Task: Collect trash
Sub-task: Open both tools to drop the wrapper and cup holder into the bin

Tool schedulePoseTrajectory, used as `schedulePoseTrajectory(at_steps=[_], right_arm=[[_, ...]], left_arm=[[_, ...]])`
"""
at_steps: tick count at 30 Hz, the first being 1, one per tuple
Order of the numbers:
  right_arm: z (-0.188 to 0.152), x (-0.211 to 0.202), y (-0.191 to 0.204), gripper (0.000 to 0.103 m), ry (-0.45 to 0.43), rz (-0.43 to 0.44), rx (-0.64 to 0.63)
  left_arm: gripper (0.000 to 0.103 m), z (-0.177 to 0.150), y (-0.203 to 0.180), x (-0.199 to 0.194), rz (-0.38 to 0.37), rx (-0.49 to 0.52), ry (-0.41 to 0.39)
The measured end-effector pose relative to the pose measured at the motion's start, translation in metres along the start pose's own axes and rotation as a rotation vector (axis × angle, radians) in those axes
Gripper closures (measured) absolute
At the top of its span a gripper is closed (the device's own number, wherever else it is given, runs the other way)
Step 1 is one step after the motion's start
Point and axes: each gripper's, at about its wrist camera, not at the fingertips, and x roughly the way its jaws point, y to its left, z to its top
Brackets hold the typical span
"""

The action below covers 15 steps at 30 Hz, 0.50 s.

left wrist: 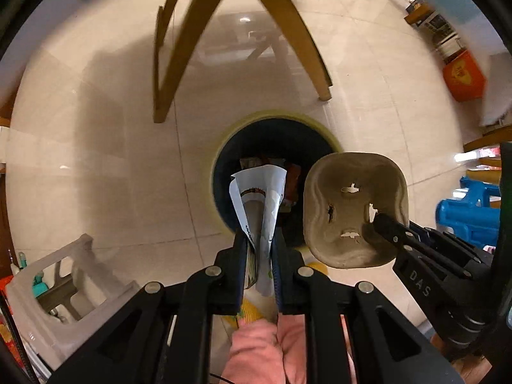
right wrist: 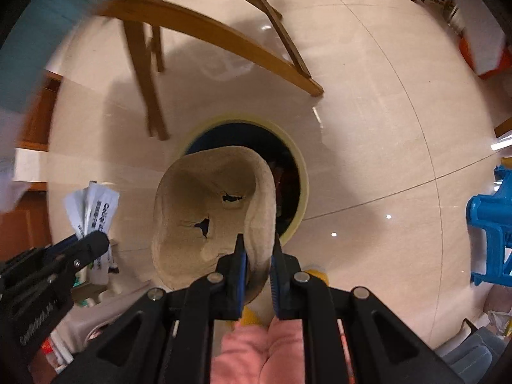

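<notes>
Your left gripper (left wrist: pixel 259 240) is clamped on a crumpled white wrapper (left wrist: pixel 259 198), its jaws pinching the folded paper near the bottom; the wrapper flares upward into a loose cone, white with a brown printed band and a strip of dark lettering down one edge. It hangs right over the mouth of the bin (left wrist: pixel 246 121), a round bin with a pale yellow-green rim and a dark inside where some rubbish already lies. Your right gripper (right wrist: pixel 257 256) is closed on the rim of a cup carrier (right wrist: pixel 208 211), a tan moulded-pulp tray with rounded corners, a dished middle and small torn slits in its floor; the edge between the jaws looks darkened. The carrier covers the near left part of the bin's opening in the right wrist view. Both grippers point down at the glossy cream tile floor (right wrist: pixel 368 128), with wooden chair legs (left wrist: pixel 288 32) beyond the bin.
</notes>
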Motion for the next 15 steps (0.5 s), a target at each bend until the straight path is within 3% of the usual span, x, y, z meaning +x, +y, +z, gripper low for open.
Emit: schedulePoseTrajectory(at_steps=[4,7,9,13,15], right_arm=[[0.016,0.043,-0.004,0.09,0.004,-0.006,-0.002],[0.024,0.061,-0.006,0.09,0.016,0.012,0.003],[0.03,0.067,-0.007,0.088,0.027,0.016,0.004],[0.035,0.065,-0.004,0.062,0.009,0.034,-0.007],[0.035,0.061,-0.004,0.06,0.002,0.04,-0.012]], left_arm=[[0.086,0.019,0.003,0.042,0.001,-0.016,0.006],[0.061,0.028,0.006,0.059,-0.003,-0.029,-0.005],[0.024,0.034,0.009,0.063,0.005,-0.045,-0.017],[0.018,0.034,0.01,0.059,0.002,-0.063,-0.029],[0.016,0.032,0.009,0.056,0.014,-0.057,-0.04]])
